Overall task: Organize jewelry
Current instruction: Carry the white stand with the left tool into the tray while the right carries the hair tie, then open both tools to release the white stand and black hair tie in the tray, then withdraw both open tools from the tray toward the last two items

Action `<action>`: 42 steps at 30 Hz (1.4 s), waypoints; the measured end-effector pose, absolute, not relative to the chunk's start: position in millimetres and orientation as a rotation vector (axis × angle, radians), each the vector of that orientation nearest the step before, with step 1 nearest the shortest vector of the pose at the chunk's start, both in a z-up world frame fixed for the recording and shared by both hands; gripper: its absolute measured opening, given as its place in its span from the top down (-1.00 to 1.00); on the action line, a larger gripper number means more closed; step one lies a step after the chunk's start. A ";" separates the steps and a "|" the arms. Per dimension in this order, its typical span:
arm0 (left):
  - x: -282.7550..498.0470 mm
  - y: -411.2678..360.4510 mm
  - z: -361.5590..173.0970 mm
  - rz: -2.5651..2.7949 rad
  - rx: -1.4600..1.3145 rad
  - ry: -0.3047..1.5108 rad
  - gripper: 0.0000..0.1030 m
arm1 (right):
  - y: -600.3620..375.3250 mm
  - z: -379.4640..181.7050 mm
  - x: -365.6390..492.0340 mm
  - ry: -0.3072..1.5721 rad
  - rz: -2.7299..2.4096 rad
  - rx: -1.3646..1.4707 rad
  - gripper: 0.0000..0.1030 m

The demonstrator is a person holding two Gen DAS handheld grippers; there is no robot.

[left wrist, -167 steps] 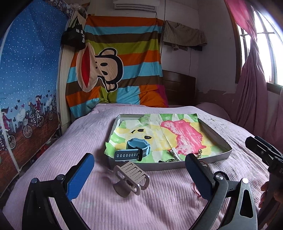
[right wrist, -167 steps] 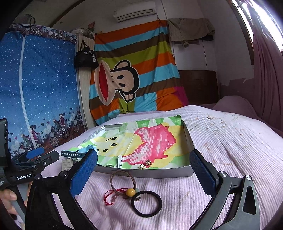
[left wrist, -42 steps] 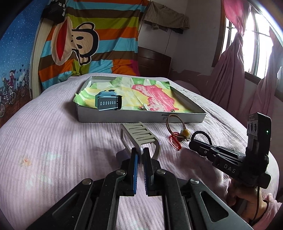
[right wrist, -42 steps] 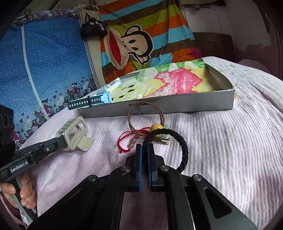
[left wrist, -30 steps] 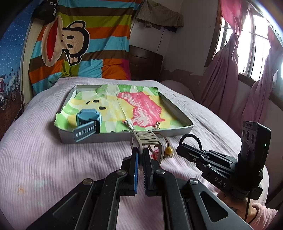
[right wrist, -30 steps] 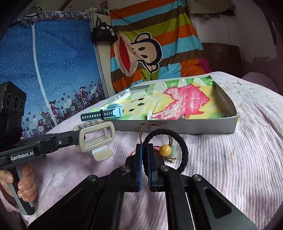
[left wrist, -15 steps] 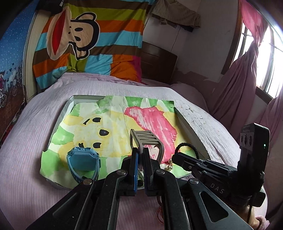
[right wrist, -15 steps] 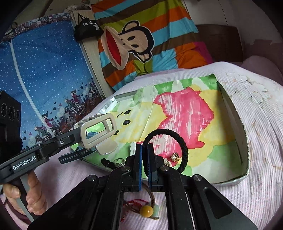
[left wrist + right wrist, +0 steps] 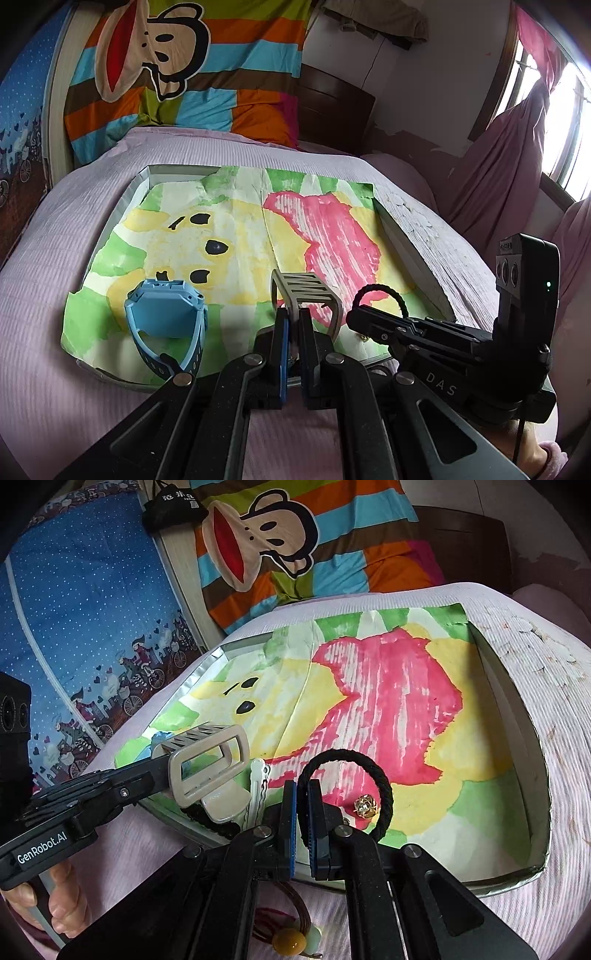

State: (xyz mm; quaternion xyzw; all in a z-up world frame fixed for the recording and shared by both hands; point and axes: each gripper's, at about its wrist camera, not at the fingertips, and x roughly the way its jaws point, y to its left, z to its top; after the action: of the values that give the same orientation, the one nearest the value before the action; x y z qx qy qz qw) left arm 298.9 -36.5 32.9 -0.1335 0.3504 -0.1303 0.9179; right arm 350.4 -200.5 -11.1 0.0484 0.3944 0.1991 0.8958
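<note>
My left gripper [image 9: 291, 317] is shut on a beige hair claw clip [image 9: 306, 295] and holds it over the front of the grey tray [image 9: 413, 254]; the clip also shows in the right wrist view [image 9: 208, 768]. My right gripper [image 9: 303, 794] is shut on a black braided hair tie [image 9: 347, 786] over the tray's front edge [image 9: 532, 723]; the tie also shows in the left wrist view [image 9: 380, 291]. A blue smartwatch [image 9: 166, 325], a white hair clip [image 9: 256, 790] and a gold earring [image 9: 365, 805] lie in the tray.
The tray is lined with a painted paper [image 9: 236, 236] and sits on a pink bedspread [image 9: 44, 369]. A brown cord with an amber bead and red string [image 9: 291, 934] lies on the bed in front of the tray. A striped monkey blanket [image 9: 177, 70] hangs behind.
Both grippers closed on their items on the bed, lifted them and carried them forward; now the clip and the hair tie are held over the tray's front part.
</note>
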 end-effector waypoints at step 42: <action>231.0 -17.4 42.6 -0.175 -0.266 0.473 -0.91 | -264.1 33.2 253.6 0.425 0.267 0.175 -0.81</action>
State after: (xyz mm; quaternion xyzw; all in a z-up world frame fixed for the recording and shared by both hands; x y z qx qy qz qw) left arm 231.0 -17.4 42.6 -0.1312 0.2333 -0.0863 0.9596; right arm 253.6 -264.1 33.2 0.0866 0.2102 0.1321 0.9648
